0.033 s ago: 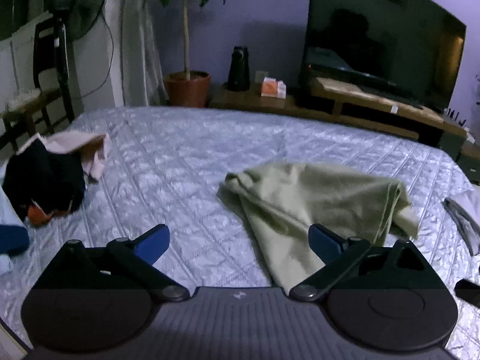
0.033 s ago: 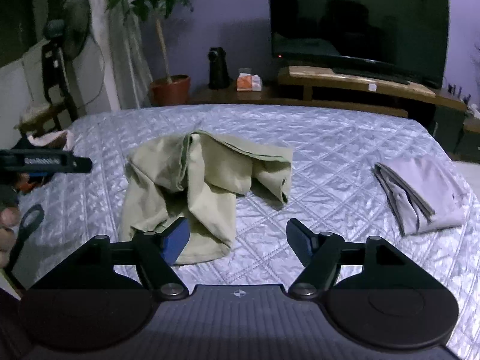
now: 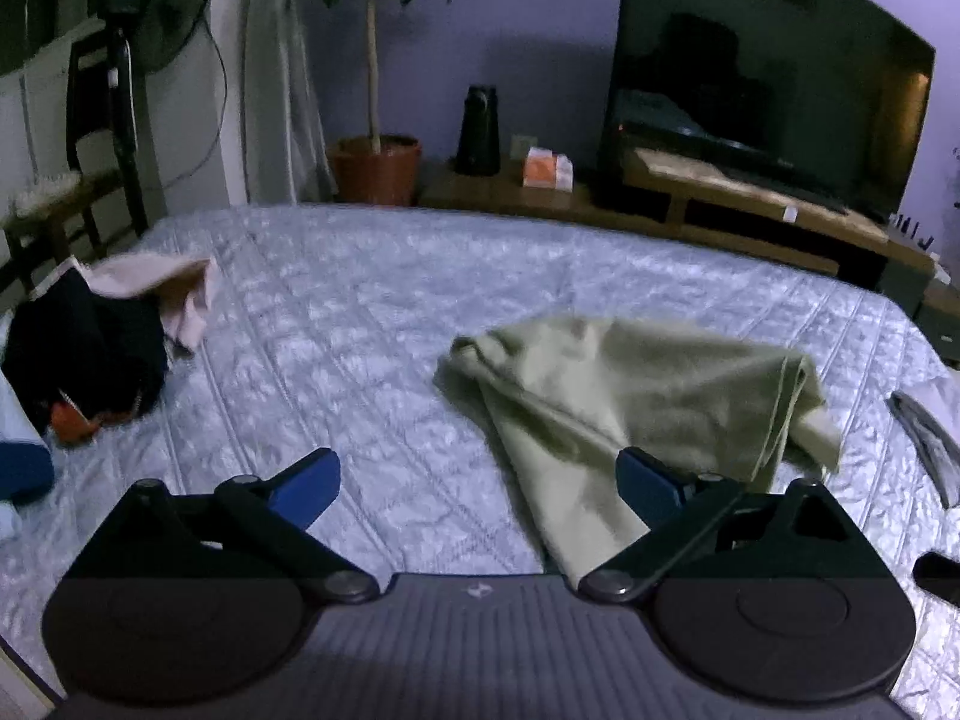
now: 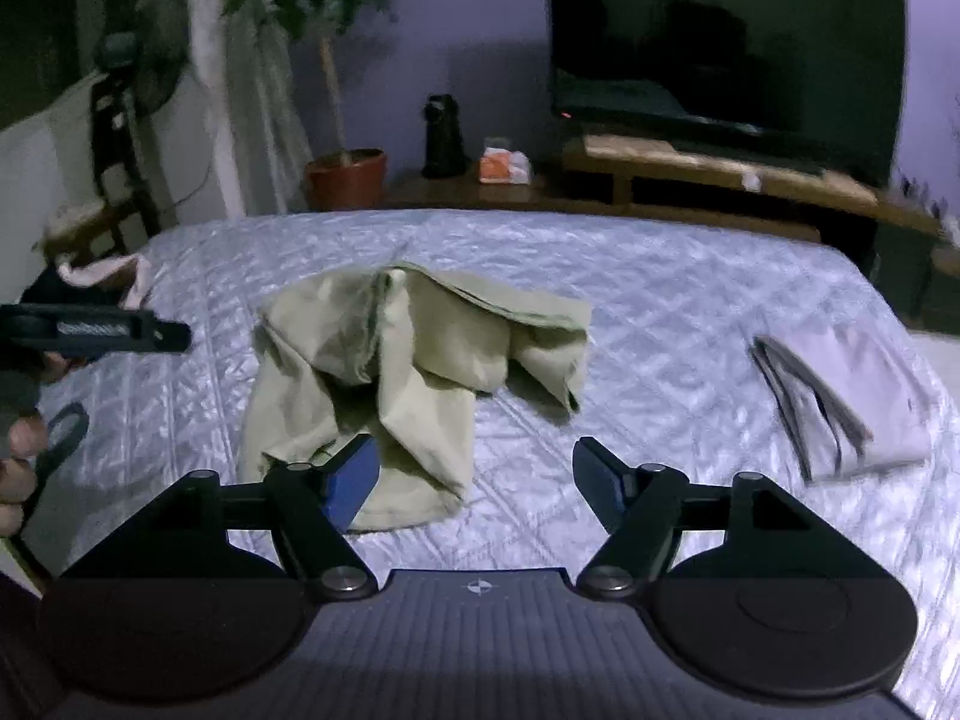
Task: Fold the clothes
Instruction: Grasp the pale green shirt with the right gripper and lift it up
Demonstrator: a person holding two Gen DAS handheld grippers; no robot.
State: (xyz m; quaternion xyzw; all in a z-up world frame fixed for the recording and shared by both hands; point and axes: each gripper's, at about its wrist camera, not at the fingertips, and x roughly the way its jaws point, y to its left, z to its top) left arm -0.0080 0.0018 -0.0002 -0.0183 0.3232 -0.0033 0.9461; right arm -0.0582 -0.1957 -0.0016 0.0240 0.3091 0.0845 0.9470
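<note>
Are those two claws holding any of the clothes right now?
No. The left claw and right claw are both open and empty; the green garment lies loose on the bed.

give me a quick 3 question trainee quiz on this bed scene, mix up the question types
1. True or false: the left claw is shut on the olive green garment.
2. Multiple choice: where does the folded grey garment lie in the right wrist view? A) under the green garment B) on the bedspread, right of the green garment and apart from it C) on the pile of dark and pink clothes
3. Fill in: both the left claw and the right claw have their jaws ____.

Key: 1. false, it is open and holds nothing. 2. B. 3. open.
</note>
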